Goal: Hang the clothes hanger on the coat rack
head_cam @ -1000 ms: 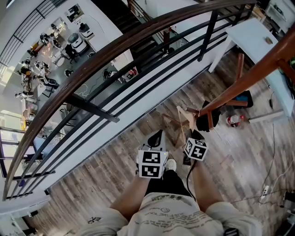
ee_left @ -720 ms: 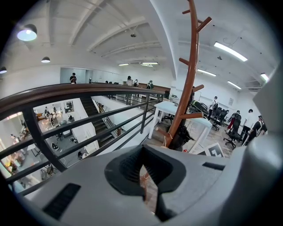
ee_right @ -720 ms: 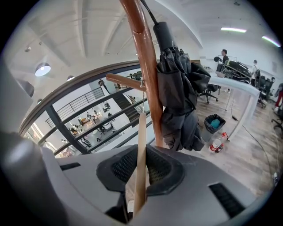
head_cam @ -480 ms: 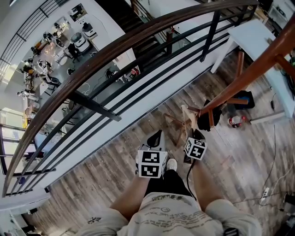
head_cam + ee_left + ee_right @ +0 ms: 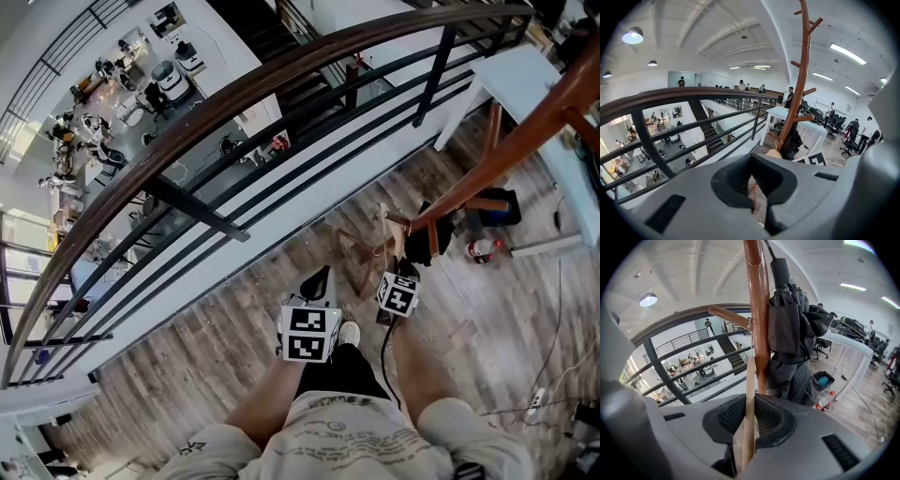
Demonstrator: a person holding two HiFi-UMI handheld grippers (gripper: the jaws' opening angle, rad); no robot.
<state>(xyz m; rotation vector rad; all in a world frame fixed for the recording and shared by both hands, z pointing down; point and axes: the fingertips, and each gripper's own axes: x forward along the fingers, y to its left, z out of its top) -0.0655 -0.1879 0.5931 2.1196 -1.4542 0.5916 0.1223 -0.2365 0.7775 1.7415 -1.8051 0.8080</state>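
Observation:
A pale wooden clothes hanger (image 5: 367, 251) is held between both grippers in front of me. My left gripper (image 5: 318, 278) is shut on its thin lower bar (image 5: 754, 196). My right gripper (image 5: 404, 270) is shut on one pale arm (image 5: 749, 399), which runs up alongside the pole. The brown wooden coat rack (image 5: 506, 155) slants across the right of the head view. In the right gripper view its pole (image 5: 757, 310) stands just beyond the jaws. The hanger's upper end sits by a side peg (image 5: 727, 315). In the left gripper view the rack (image 5: 799, 84) stands further off.
A dark folded umbrella and bag (image 5: 790, 338) hang on the rack's right side. A curved wooden-topped railing (image 5: 234, 94) with dark bars runs just ahead, with a lower floor beyond. A white table (image 5: 525, 75) stands at the right, and a bottle (image 5: 483, 248) lies by the rack's base.
The hanger's upper end has tipped a little closer to the rack's peg. Both hands have stayed nearly in place, with the same grip.

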